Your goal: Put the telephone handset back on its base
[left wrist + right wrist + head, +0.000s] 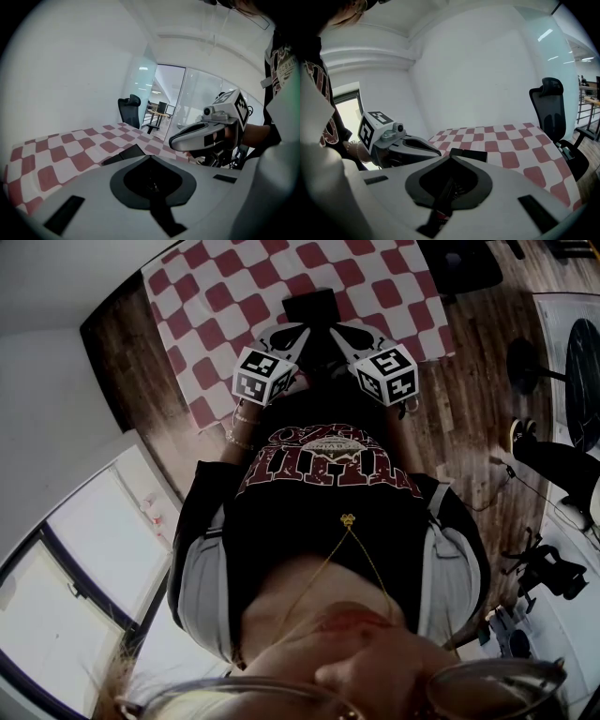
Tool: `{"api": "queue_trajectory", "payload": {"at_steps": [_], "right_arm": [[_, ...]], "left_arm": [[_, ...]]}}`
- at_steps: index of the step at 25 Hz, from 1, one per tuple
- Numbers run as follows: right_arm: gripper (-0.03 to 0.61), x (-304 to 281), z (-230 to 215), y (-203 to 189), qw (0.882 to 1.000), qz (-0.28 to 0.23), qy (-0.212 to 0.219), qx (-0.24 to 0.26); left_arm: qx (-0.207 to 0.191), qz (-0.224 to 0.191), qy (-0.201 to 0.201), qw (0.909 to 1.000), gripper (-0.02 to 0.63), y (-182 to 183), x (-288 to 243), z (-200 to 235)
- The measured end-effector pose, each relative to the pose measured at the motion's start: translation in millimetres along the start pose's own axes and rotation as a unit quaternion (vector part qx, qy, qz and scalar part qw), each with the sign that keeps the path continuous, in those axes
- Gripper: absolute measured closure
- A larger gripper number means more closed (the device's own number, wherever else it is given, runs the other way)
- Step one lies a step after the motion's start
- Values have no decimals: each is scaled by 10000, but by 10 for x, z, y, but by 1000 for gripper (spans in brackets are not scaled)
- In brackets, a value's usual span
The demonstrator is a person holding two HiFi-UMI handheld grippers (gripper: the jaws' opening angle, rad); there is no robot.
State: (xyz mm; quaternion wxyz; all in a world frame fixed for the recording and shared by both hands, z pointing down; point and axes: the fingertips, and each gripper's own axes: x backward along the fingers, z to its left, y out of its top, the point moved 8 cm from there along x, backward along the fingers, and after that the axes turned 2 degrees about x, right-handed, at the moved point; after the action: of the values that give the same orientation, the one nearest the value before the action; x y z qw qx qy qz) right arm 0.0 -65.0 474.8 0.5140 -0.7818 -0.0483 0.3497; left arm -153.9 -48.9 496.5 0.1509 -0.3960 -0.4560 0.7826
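Looks unstarted, though unproven either way. Holds the left gripper [150, 156] and the right gripper [451, 157] side by side at the near edge of the checked surface [216, 282], close to the torso [328, 521], both angled down toward the far side. Shows the jaws of each pressed together, with nothing clamped between. Finds the telephone [314, 307] as a dark, low shape lying on the surface just beyond the two jaw tips, between them in the head view, apparently touched by neither. Cannot tell from any view whether the handset sits on the base or beside it: too dark, and partly hidden behind the grippers. If off the base, leaves the whole job to do: opening one pair of jaws, taking the handset, carrying it over and seating it on the base.
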Motion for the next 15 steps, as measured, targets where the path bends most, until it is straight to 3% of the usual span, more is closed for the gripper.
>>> {"api": "queue_trajectory", "payload": {"at_steps": [6, 10, 15], "right_arm": [[558, 66, 12, 88, 9999, -102, 49, 115], [558, 71, 22, 141, 9996, -204, 35, 173], [558, 112, 44, 207, 9992, -375, 18, 154]], "left_arm": [[-240, -187, 27, 9995, 603, 150, -6, -135], [-112, -372, 52, 9992, 603, 256, 30, -171], [-247, -486, 232, 9982, 603, 362, 105, -198]]}}
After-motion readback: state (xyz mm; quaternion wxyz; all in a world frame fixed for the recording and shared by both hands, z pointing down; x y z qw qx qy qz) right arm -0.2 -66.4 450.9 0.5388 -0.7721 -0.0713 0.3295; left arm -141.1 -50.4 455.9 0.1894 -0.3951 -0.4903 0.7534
